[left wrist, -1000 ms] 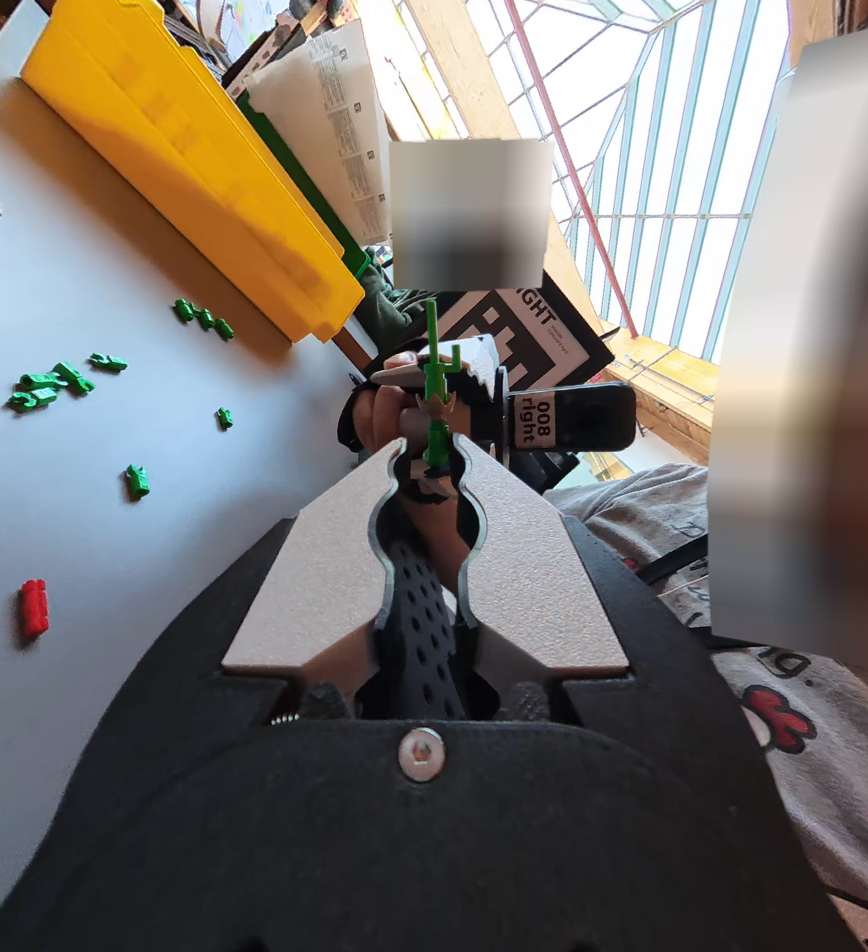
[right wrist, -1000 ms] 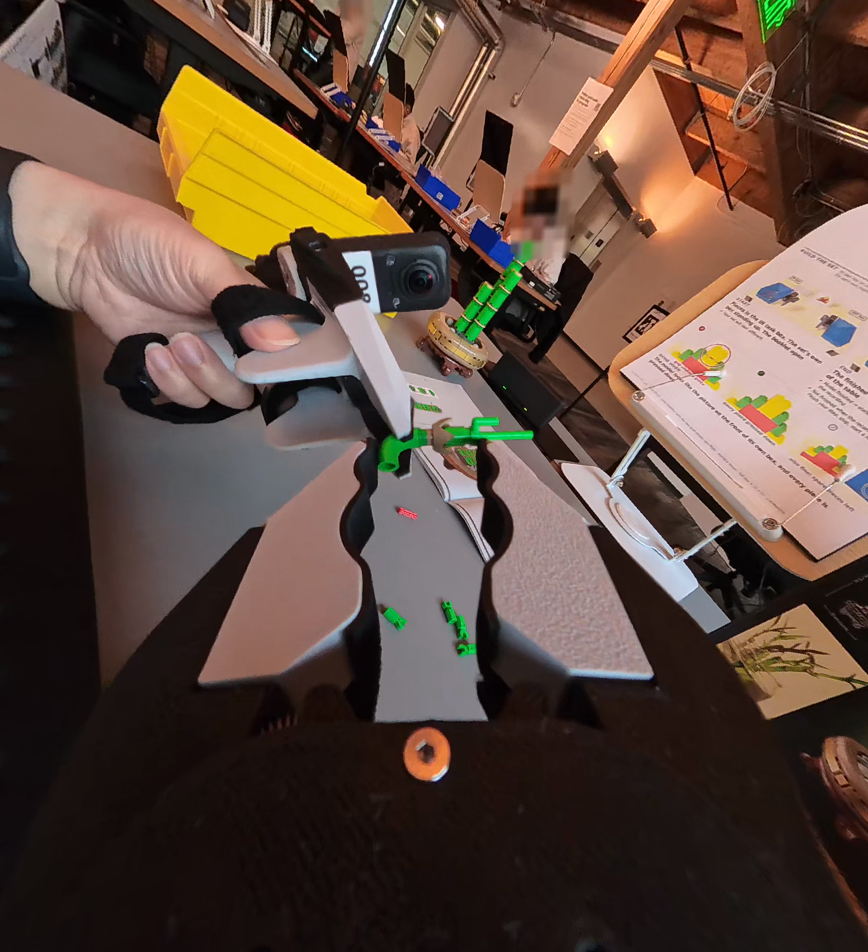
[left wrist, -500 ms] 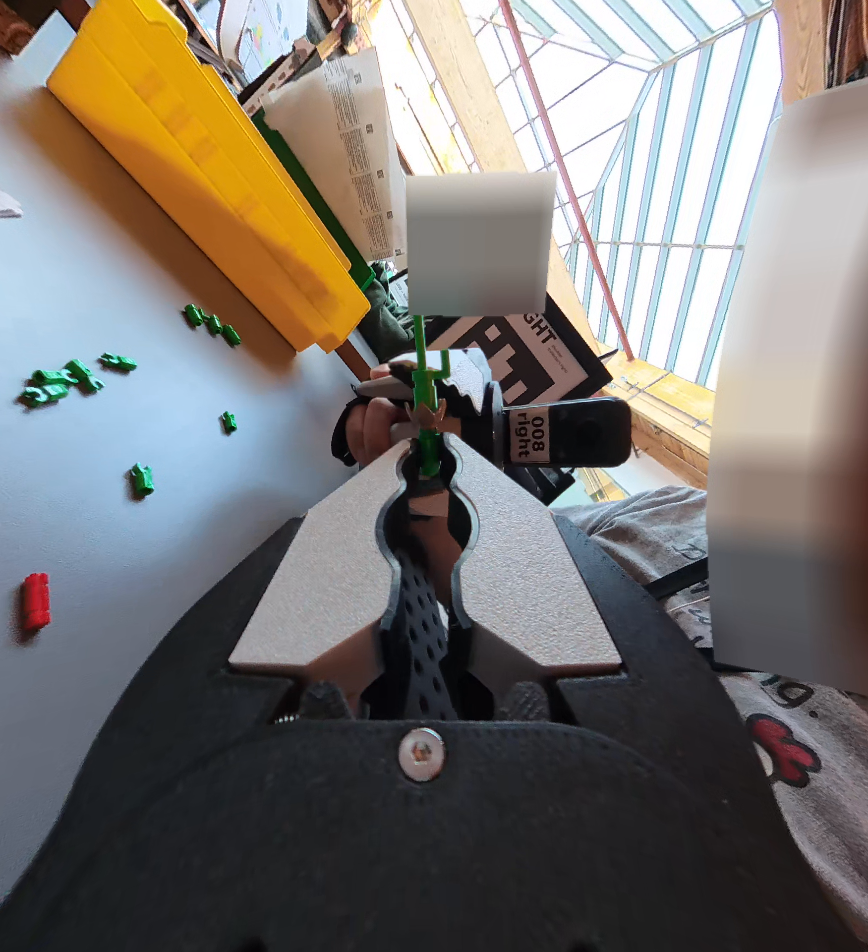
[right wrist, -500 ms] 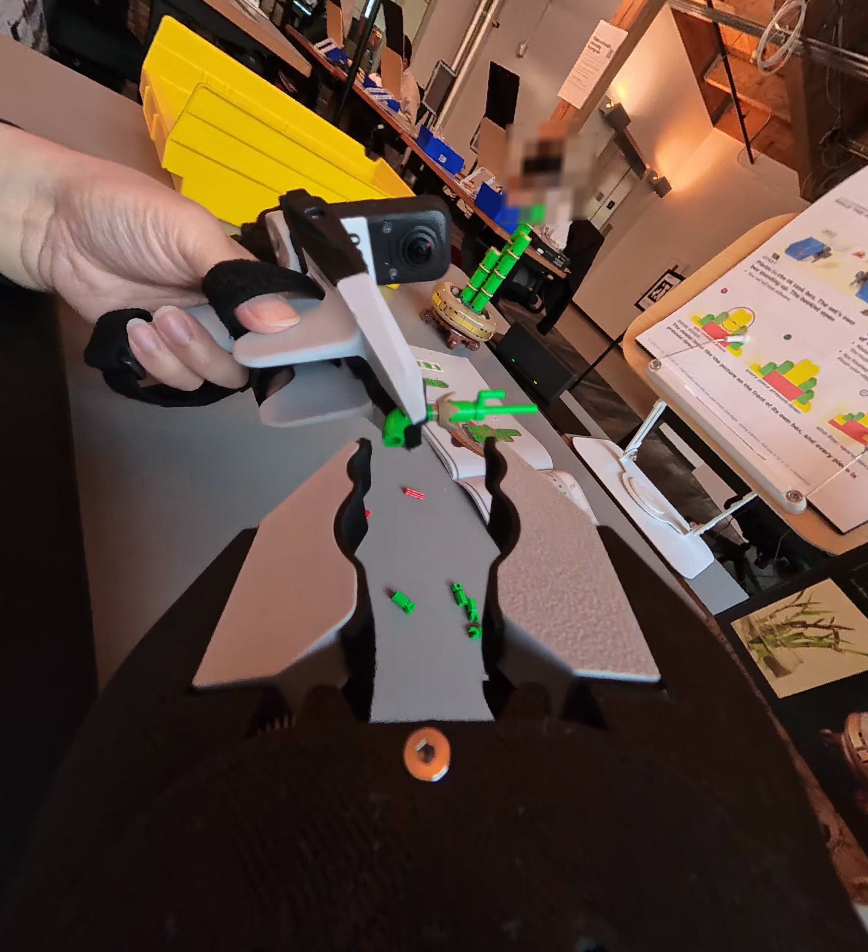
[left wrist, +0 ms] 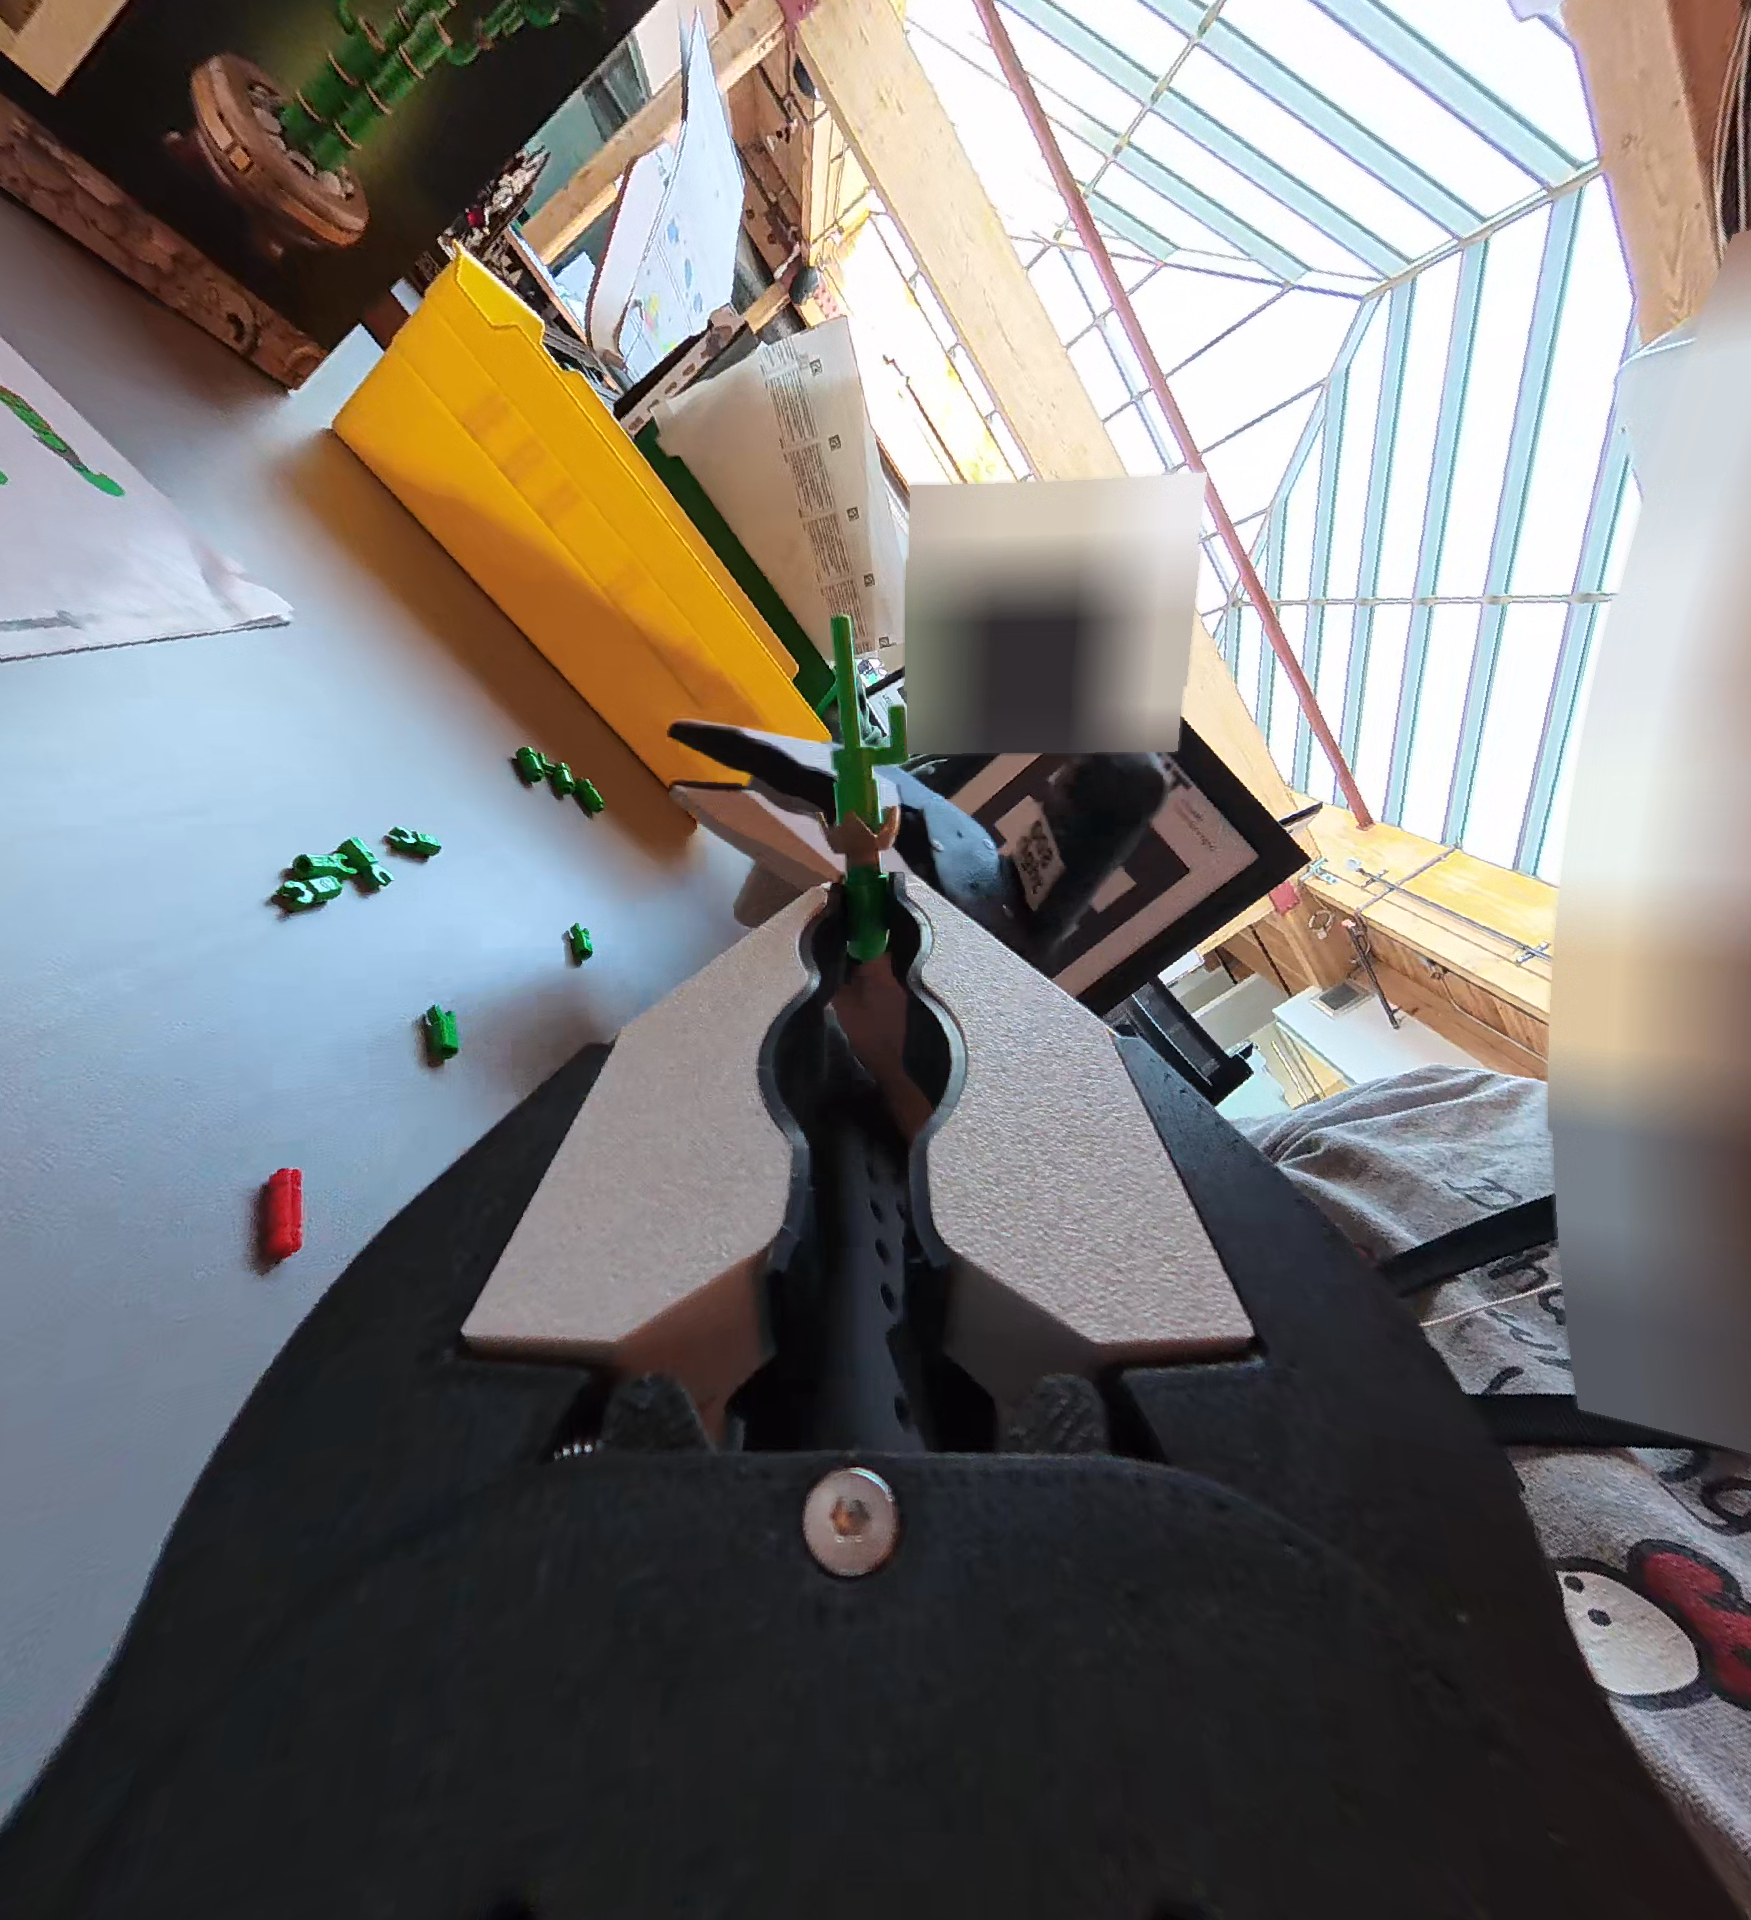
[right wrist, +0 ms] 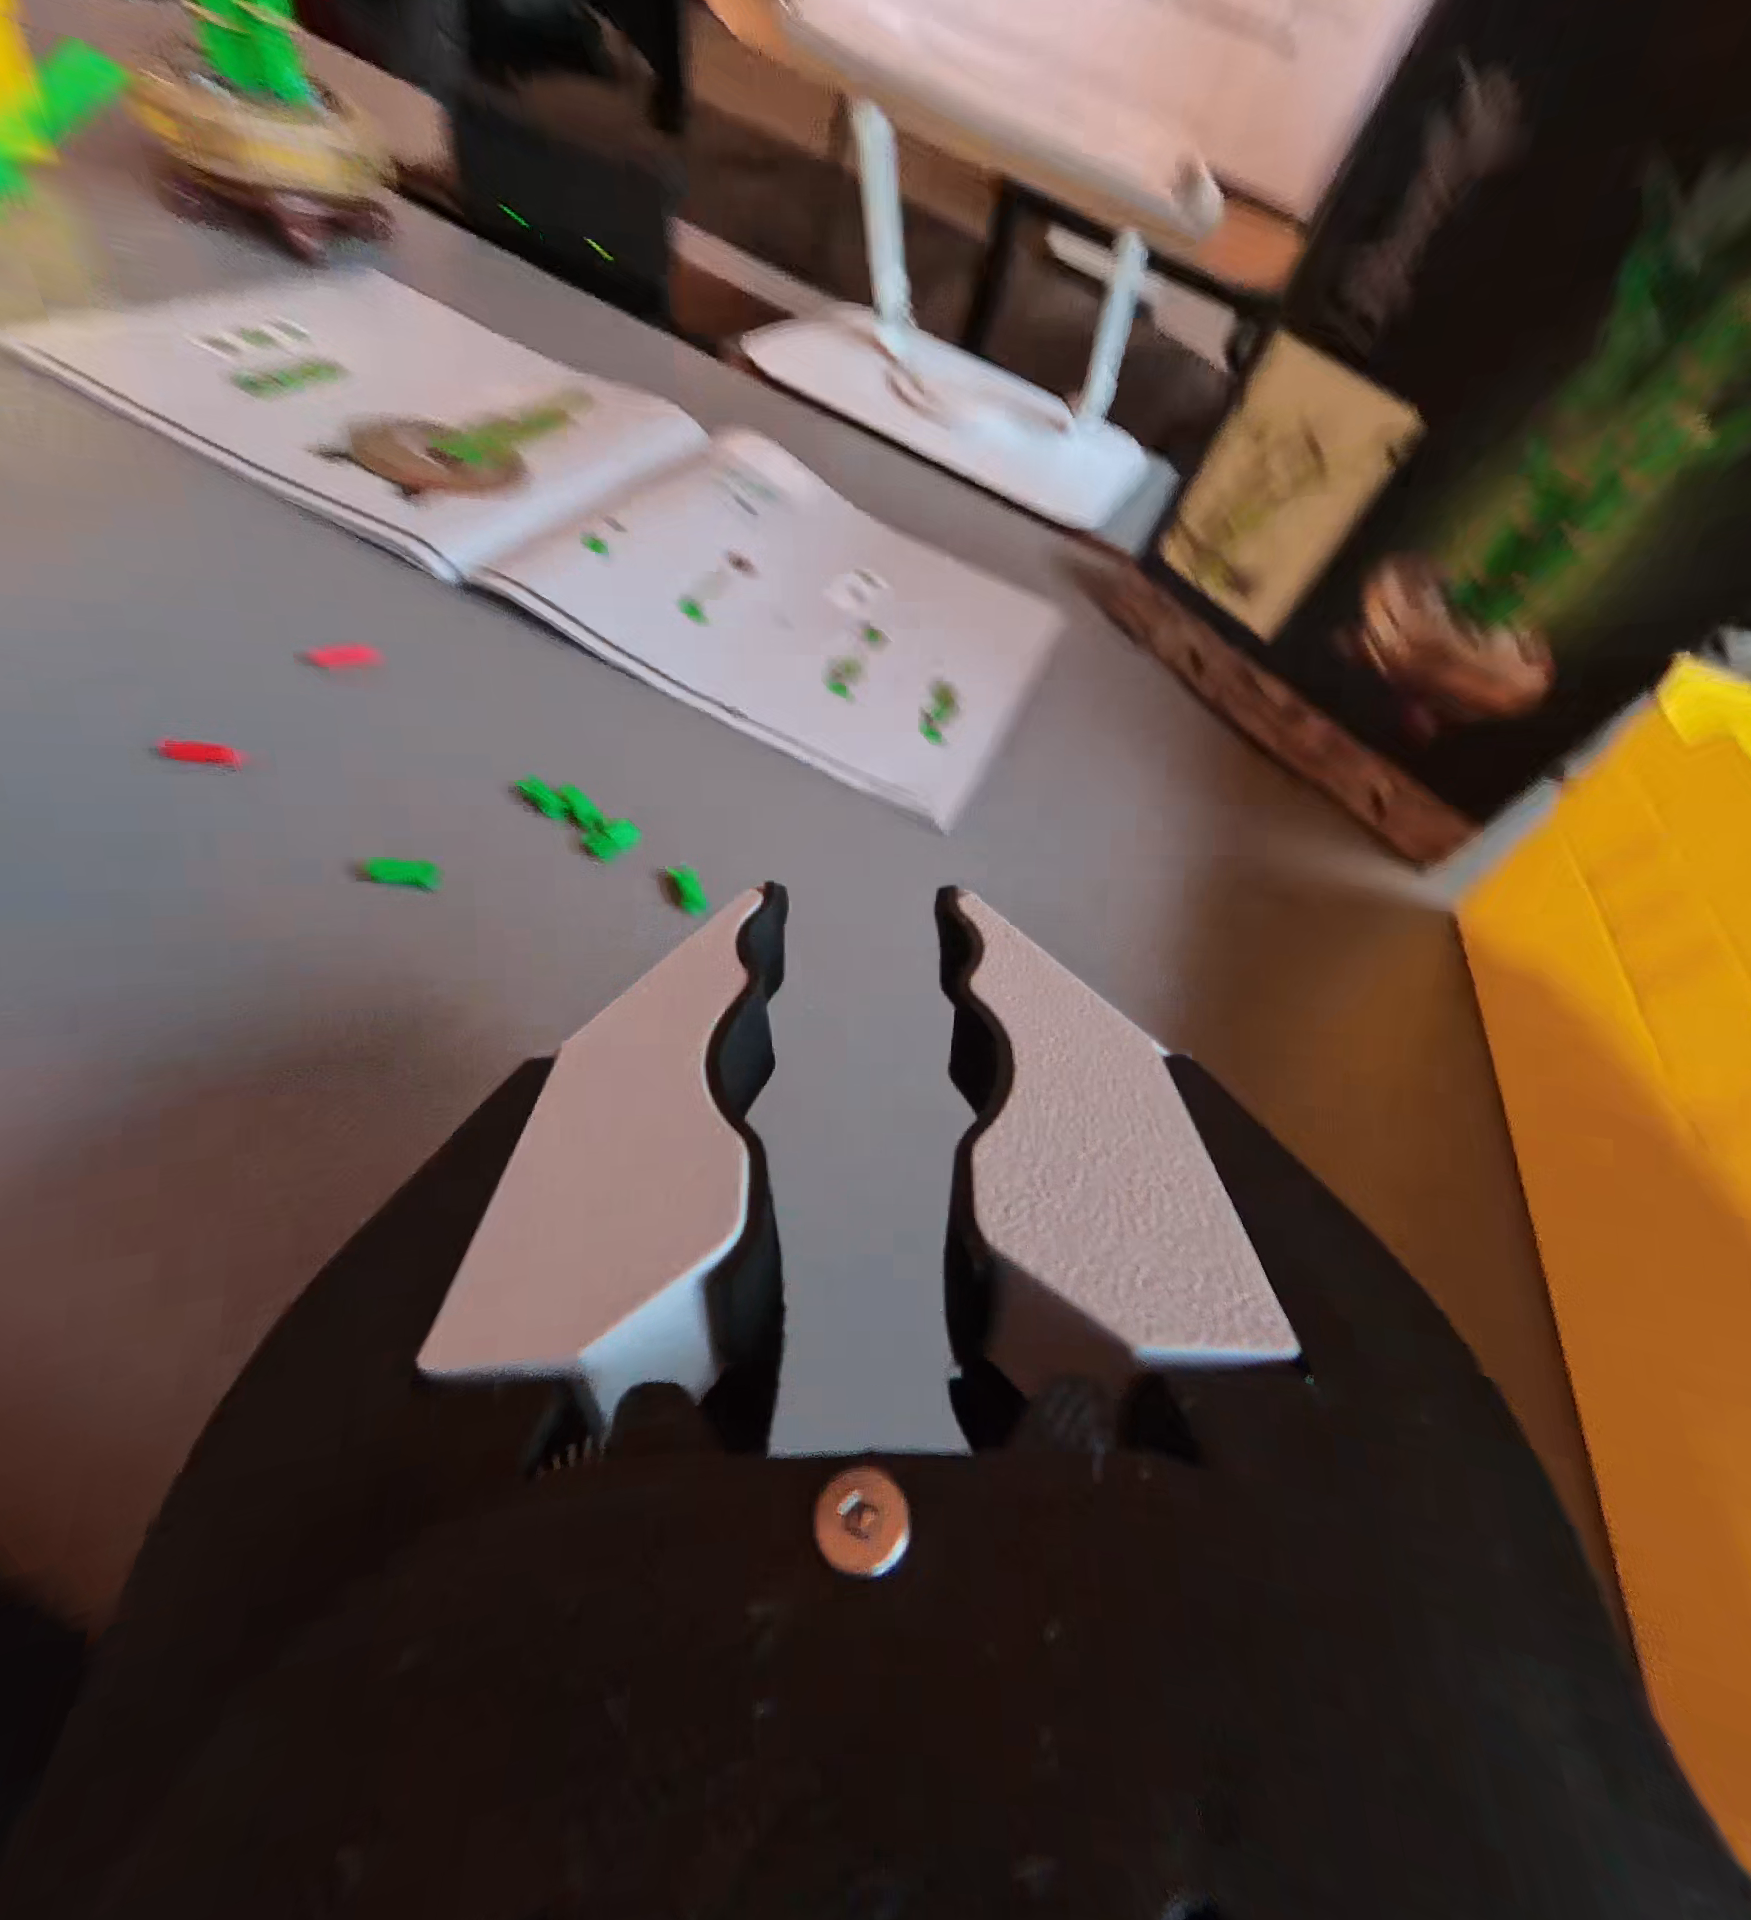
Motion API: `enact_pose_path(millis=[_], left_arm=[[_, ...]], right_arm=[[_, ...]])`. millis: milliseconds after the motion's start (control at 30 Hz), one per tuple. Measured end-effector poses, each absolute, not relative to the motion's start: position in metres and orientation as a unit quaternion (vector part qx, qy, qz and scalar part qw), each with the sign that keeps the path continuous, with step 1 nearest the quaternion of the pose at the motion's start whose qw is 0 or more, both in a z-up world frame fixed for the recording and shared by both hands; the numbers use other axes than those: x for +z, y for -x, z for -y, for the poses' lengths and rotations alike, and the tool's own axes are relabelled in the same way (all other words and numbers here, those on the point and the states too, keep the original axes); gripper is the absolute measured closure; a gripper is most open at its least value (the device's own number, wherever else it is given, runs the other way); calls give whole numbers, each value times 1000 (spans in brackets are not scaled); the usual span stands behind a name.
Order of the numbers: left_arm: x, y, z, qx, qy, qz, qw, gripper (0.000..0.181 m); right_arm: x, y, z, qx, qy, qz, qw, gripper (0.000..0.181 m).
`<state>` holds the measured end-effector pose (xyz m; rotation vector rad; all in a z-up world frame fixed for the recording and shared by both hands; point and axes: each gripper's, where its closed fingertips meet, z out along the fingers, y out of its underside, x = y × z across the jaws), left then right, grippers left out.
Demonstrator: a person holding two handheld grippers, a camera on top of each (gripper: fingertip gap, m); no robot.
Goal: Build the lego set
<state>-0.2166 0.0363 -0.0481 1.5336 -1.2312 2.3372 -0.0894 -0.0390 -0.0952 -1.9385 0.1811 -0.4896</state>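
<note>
The left gripper [left wrist: 863, 914] is closed on the lower end of a thin green stem [left wrist: 858, 774], a Lego piece with a tan collar and small side branches. The stem stands up out of the fingertips, lifted clear of the grey table [left wrist: 123, 935]. Just behind the stem is the right gripper [left wrist: 746, 769], seen from the side; it does not appear to touch the stem.

In the right wrist view, which is blurred, the right gripper [right wrist: 855, 904] is open with a narrow gap and holds nothing. It hangs over the table.

Loose green pieces [left wrist: 341, 868] lie scattered on the table to the left of the stem, and two red pieces [left wrist: 281, 1210] lie further left. A yellow bin [left wrist: 559, 540] sits on the table behind the stem. An open booklet [right wrist: 559, 520] lies beyond the green pieces. A half-built plant model [right wrist: 247, 125], blurred, stands at the far left past the booklet.
</note>
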Motion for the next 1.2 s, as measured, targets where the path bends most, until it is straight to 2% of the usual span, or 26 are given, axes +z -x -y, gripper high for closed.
enact_pose_path(millis=[133,400,967,1200], left_arm=[[-45,216,-36,770,-495,400,42,176],[-39,216,-41,783,-488,385,30,176],[-31,217,-44,795,-473,380,10,176],[-32,217,-46,796,-475,375,10,176]], right_arm=[[-99,56,75,-221,808,-160,523,159],[-126,19,115,-233,824,-227,464,159],[-138,11,124,-194,833,-255,451,159],[-146,10,134,-170,857,-262,410,156]])
